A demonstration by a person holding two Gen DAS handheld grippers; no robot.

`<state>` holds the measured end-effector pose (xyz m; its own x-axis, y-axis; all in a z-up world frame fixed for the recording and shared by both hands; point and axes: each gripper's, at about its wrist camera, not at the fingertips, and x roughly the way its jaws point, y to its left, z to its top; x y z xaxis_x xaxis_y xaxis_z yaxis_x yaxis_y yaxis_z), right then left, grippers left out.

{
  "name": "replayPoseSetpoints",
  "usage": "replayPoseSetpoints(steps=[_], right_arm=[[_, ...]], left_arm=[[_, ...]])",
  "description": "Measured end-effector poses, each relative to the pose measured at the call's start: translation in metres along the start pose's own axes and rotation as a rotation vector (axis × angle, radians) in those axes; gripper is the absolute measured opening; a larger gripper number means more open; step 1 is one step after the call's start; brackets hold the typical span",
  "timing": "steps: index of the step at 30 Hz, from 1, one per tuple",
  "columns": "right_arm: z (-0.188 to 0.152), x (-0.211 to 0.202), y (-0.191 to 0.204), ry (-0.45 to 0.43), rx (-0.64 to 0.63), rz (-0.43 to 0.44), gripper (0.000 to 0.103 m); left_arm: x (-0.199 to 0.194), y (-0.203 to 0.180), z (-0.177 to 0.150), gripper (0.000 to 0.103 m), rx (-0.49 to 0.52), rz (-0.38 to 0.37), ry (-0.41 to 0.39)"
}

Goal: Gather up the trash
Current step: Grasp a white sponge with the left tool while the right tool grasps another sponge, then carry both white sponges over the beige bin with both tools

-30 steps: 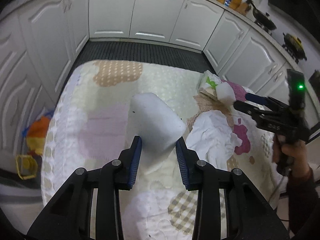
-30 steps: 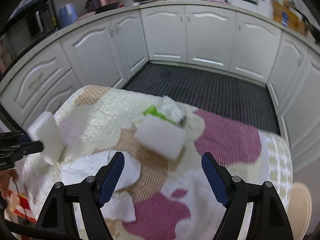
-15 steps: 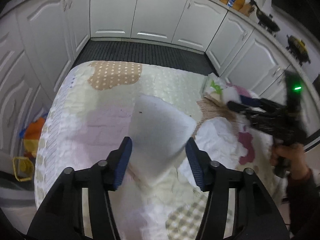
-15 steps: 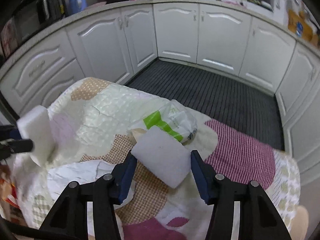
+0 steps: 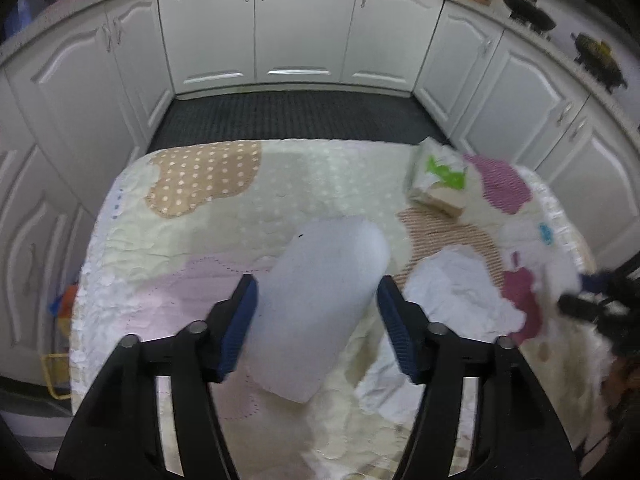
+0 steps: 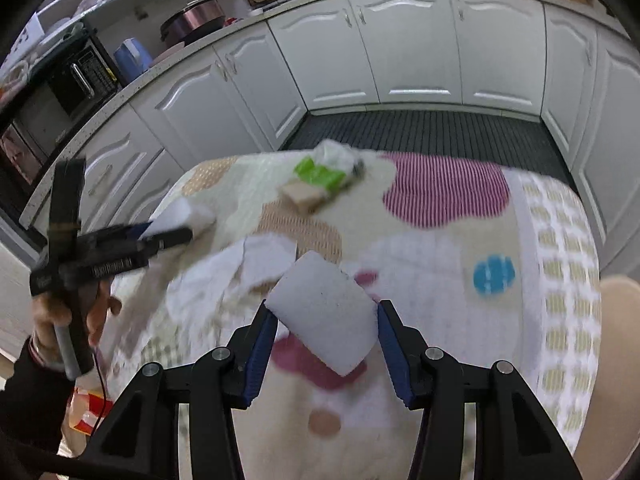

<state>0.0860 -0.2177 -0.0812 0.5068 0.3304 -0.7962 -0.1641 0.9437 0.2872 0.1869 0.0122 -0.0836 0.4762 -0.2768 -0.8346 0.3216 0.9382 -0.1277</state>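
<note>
With the left tool [image 5: 316, 312] opening around its white foam block [image 5: 320, 304], the block may tumble off the tabletop [image 5: 200, 208], while the right tool [image 6: 326, 344] clamps another foam block [image 6: 324, 312].

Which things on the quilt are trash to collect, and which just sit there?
Trash:
white foam block, between the left gripper's opening jaws
second foam block, clamped in the right gripper
crumpled white paper
green-and-white wrapper bundle

Lying about:
patchwork quilt
white cabinets
</note>
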Motion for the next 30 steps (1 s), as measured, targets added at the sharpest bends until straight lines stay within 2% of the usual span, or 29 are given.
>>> replayPoseSetpoints(steps=[6,13,16,21,24,30], right_arm=[[-0.013,0.002,-0.003,0.018,0.044,0.019,0.050],[-0.021,0.000,0.001,0.018,0.060,0.037,0.051],[-0.023,0.000,0.001,0.020,0.076,0.040,0.052],[-0.027,-0.005,0.003,0.015,0.078,0.042,0.052],[-0.029,-0.011,0.004,0.001,0.074,0.038,0.052],[-0.035,-0.018,0.007,-0.011,0.077,0.040,0.052]], left_arm=[[0.009,0.003,0.001,0.073,0.003,-0.001,0.033],[0.015,-0.015,-0.005,0.073,0.105,0.020,0.083],[0.021,-0.008,-0.006,0.073,0.064,-0.032,0.104],[0.023,-0.002,-0.004,0.073,0.025,-0.060,0.097],[0.017,-0.005,-0.008,0.067,0.037,-0.056,0.084],[-0.017,-0.013,-0.017,0.066,0.041,-0.035,-0.012]])
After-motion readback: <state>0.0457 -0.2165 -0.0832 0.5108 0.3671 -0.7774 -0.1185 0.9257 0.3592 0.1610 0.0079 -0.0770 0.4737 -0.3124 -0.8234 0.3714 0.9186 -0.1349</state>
